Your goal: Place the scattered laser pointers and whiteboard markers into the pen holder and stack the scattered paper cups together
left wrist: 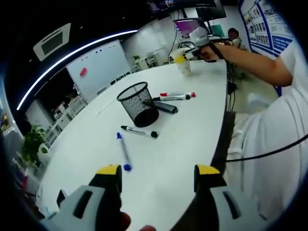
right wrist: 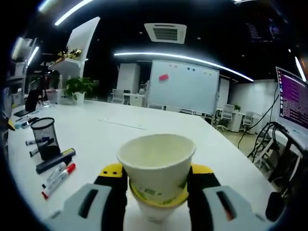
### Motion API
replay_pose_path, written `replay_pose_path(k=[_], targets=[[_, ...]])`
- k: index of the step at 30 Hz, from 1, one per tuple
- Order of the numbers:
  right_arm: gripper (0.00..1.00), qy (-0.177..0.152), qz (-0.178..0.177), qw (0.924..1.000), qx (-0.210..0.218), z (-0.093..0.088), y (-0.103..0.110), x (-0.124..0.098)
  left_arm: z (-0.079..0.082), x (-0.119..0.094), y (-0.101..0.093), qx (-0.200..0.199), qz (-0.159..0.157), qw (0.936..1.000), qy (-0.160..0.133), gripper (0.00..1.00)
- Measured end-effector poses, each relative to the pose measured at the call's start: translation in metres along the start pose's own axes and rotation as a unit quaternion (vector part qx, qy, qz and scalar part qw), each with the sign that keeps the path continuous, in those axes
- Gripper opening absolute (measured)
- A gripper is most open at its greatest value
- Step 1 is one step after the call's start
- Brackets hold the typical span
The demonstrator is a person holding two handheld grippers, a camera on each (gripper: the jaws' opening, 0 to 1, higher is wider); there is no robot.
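- Right gripper [right wrist: 157, 185], right gripper view: jaws closed on the sides of an upright paper cup [right wrist: 156, 166]. The cup sits inside a second cup [right wrist: 153, 211], whose base is cut off at the frame edge. The upper cup's interior appears empty.
- Left gripper [left wrist: 157, 178], left gripper view: jaws wide apart, nothing between them, above the white table [left wrist: 192, 130].
- Pen holder [left wrist: 137, 103]: black mesh, upright on the table. Its contents cannot be made out.
- Touching the holder's base on the near side: a dark laser pointer [left wrist: 161, 106].
- Just beyond the pointer: a red-capped marker [left wrist: 178, 94] and a black-capped marker [left wrist: 172, 98], lying side by side.
- Between holder and left gripper: a black marker [left wrist: 139, 131] and a blue marker [left wrist: 123, 151], flat on the table.
- Far from the holder, at the table's end: the cups in the right gripper, small and indistinct.
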State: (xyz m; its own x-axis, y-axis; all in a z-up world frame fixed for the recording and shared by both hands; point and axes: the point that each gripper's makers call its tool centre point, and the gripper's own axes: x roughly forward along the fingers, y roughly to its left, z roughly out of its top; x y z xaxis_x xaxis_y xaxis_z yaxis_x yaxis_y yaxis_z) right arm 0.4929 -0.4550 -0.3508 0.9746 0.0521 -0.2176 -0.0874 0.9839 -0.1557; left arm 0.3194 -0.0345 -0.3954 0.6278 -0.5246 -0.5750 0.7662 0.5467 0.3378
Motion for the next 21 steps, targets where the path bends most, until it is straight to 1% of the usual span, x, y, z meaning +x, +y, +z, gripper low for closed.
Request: replay_pose_path(k=[6, 16, 21], targets=[[0.51, 0.003, 0.002, 1.0000, -0.004, -0.0004, 0.0031, -0.0036, -0.0014, -0.0001, 0.0027, 0.000, 0.001, 1.0000, 0.001, 0.61], [0.53, 0.013, 0.008, 0.9998, -0.013, -0.0034, 0.0018, -0.0033, 0.0004, -0.0004, 0.0030, 0.004, 0.000, 1.0000, 0.002, 0.61], [0.54, 0.014, 0.013, 0.9997, -0.016, -0.0030, -0.0029, 0.0048, 0.0019, -0.0022, 0.0033, -0.007, -0.005, 0.9999, -0.008, 0.61]])
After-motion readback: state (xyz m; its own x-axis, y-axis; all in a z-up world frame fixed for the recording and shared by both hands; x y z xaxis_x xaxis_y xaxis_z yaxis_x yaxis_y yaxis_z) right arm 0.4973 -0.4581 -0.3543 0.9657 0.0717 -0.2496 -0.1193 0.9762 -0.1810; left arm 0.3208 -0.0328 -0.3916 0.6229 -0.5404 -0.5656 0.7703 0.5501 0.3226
